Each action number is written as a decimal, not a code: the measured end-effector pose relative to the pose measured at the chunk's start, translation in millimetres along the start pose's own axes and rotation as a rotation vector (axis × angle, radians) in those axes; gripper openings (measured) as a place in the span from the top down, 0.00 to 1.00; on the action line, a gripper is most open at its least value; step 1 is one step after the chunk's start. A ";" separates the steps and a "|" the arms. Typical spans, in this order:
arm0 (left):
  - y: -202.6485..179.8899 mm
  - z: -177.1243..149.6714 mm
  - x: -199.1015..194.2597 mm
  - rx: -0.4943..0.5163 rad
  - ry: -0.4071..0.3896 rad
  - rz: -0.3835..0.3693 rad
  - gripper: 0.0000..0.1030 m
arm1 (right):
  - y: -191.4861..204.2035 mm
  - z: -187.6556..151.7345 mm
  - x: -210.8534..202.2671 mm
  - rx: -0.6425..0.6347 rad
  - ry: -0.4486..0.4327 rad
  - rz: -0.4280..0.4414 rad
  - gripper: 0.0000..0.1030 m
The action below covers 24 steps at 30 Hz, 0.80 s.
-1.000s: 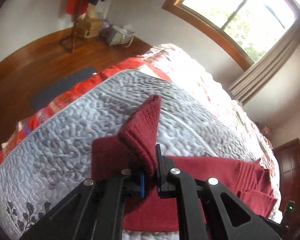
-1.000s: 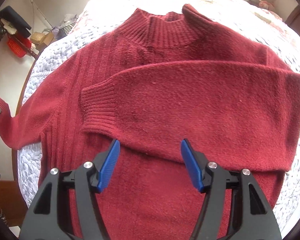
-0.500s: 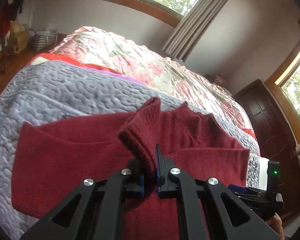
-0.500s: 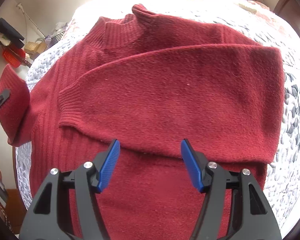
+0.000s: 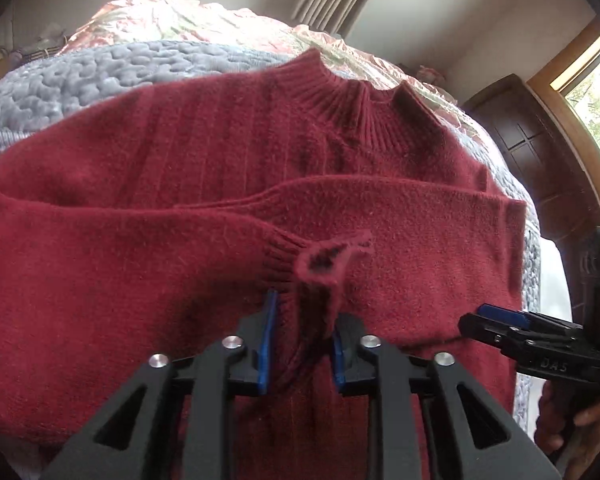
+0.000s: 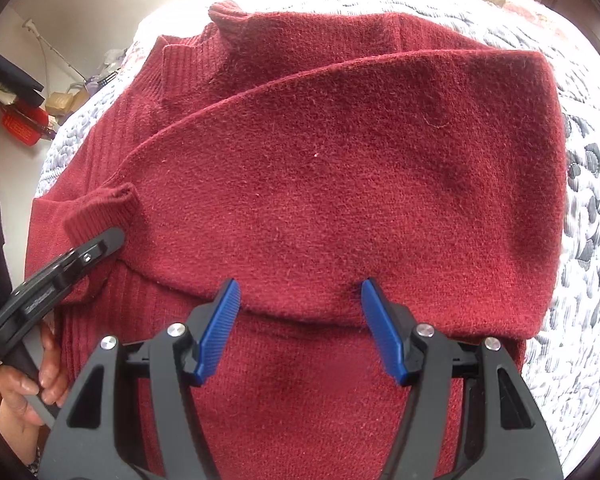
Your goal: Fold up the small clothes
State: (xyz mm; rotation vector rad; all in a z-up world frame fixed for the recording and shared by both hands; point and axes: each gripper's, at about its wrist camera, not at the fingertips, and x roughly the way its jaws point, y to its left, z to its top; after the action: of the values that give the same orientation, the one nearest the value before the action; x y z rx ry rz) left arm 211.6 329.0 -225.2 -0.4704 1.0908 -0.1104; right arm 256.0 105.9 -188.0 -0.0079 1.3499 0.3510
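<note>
A dark red knit sweater (image 5: 220, 152) lies face up on the bed, collar at the far end. One sleeve is folded flat across the chest (image 6: 340, 160). The other sleeve now lies across from the opposite side, and its ribbed cuff (image 5: 324, 268) rests crumpled on the chest. My left gripper (image 5: 304, 316) is open, jaws parted around the loose cuff. From the right wrist view the left gripper (image 6: 108, 240) sits against the cuff (image 6: 100, 212). My right gripper (image 6: 300, 286) hovers open over the folded sleeve's lower edge, holding nothing; it also shows as right gripper (image 5: 484, 318).
A grey quilted cover (image 5: 100, 68) lies under the sweater, over a floral bedspread (image 5: 180, 16). A dark wooden cabinet (image 5: 540, 152) stands past the bed's far side. Red and boxed clutter (image 6: 20, 128) sits by the wall. A person's hand (image 6: 24, 392) grips the left handle.
The left gripper carried the cuff from the bed's side across onto the sweater's chest, then its jaws parted and let the cuff go. The right gripper stayed open, drifting slightly over the folded sleeve.
</note>
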 end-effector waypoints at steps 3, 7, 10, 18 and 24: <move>4.1 -4.2 -34.0 -0.033 -0.008 -0.083 0.45 | 3.7 4.9 -3.5 0.000 -0.005 0.006 0.39; 28.3 -9.7 -88.2 -0.025 -0.081 -0.072 0.30 | 18.7 14.1 -11.7 -0.016 -0.022 0.074 0.38; 58.0 -5.1 -106.6 -0.017 -0.124 0.121 0.30 | 37.8 20.0 -8.7 -0.026 -0.008 0.166 0.38; 139.5 -2.4 -109.9 -0.143 -0.080 0.313 0.31 | 93.5 35.8 20.8 -0.069 0.065 0.212 0.38; 150.6 -6.9 -81.7 -0.142 -0.015 0.319 0.31 | 112.5 36.7 38.2 -0.111 0.086 0.144 0.48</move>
State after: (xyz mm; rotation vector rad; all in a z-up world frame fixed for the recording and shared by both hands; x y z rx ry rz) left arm 146.1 487.5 -223.5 -0.4170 1.1506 0.2523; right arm 269.2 229.4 -194.2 -0.0186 1.4180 0.5517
